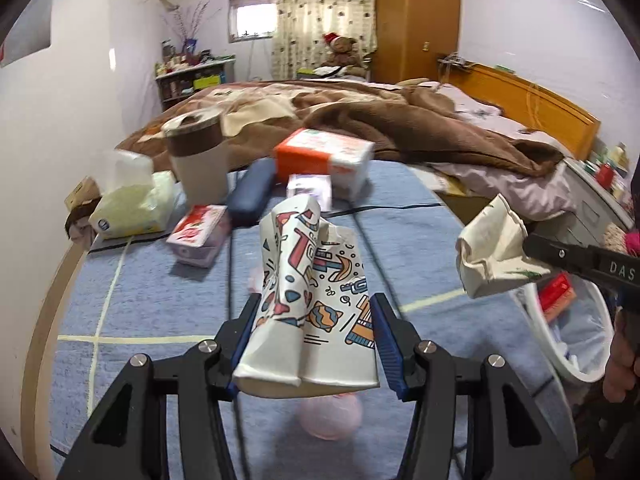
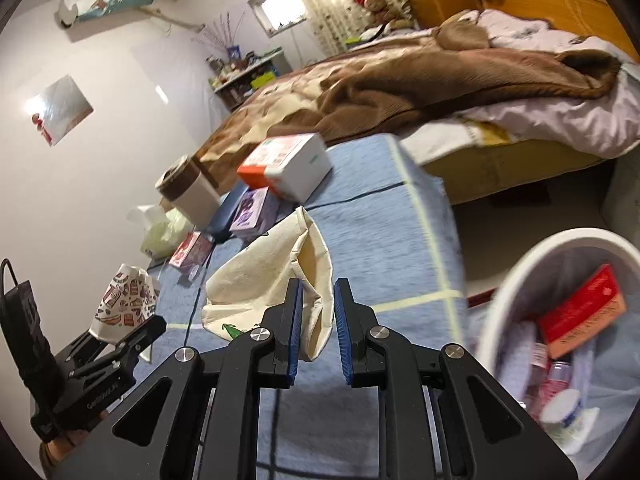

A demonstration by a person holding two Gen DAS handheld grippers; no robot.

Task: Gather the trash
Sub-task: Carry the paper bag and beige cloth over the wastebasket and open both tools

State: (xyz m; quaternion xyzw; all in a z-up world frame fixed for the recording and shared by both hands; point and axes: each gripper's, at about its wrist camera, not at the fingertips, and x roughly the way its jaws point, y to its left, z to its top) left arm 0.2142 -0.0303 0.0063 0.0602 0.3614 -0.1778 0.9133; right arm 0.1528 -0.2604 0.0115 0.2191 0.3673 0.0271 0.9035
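The left gripper is clamped on a crushed patterned cup, above the blue table. The right gripper pinches a flattened cream cup, its long axis pointing away, nearer the white bin off the table's right edge, already holding a red box and bottles

A lived-in home bedroom.
An unmade bed with brown blanket, wooden wardrobe, curtained window, teddy bear, cluttered shelf.
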